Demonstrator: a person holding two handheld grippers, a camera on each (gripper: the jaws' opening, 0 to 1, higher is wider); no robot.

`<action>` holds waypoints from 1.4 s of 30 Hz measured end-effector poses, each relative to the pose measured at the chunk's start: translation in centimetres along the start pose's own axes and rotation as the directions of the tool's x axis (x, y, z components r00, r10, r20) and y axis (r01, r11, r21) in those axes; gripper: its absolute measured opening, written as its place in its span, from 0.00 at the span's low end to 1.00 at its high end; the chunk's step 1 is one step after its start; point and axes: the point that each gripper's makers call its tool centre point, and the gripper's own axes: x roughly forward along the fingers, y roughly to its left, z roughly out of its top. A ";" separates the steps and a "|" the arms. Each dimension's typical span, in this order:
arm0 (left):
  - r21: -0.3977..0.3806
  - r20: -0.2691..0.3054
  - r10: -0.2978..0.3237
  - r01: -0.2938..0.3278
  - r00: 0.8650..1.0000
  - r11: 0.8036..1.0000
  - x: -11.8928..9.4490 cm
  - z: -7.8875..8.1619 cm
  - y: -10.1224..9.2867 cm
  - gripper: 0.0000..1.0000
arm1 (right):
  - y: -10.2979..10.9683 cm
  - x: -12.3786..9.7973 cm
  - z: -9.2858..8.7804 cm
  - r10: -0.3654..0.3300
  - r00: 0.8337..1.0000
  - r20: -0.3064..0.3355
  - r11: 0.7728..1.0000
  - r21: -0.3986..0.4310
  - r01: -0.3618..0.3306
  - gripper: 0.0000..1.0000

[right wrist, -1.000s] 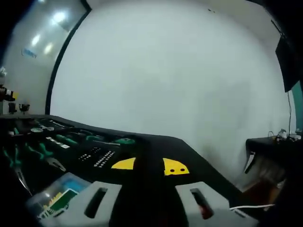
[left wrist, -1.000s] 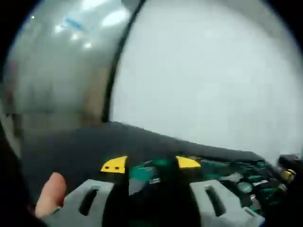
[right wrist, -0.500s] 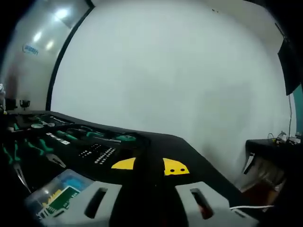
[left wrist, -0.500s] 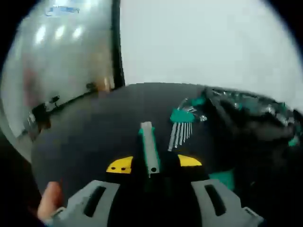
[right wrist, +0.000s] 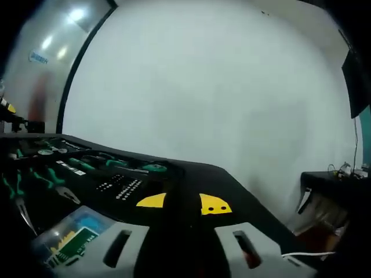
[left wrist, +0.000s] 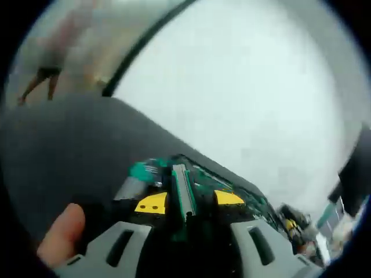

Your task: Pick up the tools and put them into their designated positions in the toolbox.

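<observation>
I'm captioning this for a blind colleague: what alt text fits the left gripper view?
The left gripper holds a grey and green tool between its yellow-tipped jaws, above a black table. A fingertip shows at lower left; a white wall rises behind.

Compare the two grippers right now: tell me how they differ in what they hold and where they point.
The left gripper is shut on a grey-and-green bar tool that sticks up between its jaws; the right gripper holds nothing visible, its jaws apart. The left gripper view is tilted and blurred, with a finger at its lower left; the right gripper view is level and sharp. Both have yellow-tipped jaws and face the toolbox.
</observation>
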 end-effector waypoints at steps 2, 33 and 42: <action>0.092 -0.072 -0.062 0.069 0.995 0.993 1.2 -2.2 -2.7 0.22 | 0.0 0.0 -0.1 0.000 1.000 -0.003 1.000 -0.002 0.000 0.17; 0.317 -0.551 -0.311 0.539 0.774 0.780 -0.1 -12.6 -7.5 0.25 | 0.6 0.1 -0.8 0.003 0.999 -0.041 0.998 -0.060 -0.005 0.18; 0.356 -0.738 -0.352 0.775 0.576 0.522 -2.7 -10.6 -2.4 0.25 | 0.7 0.3 -0.8 0.005 0.999 -0.040 0.998 -0.063 -0.007 0.18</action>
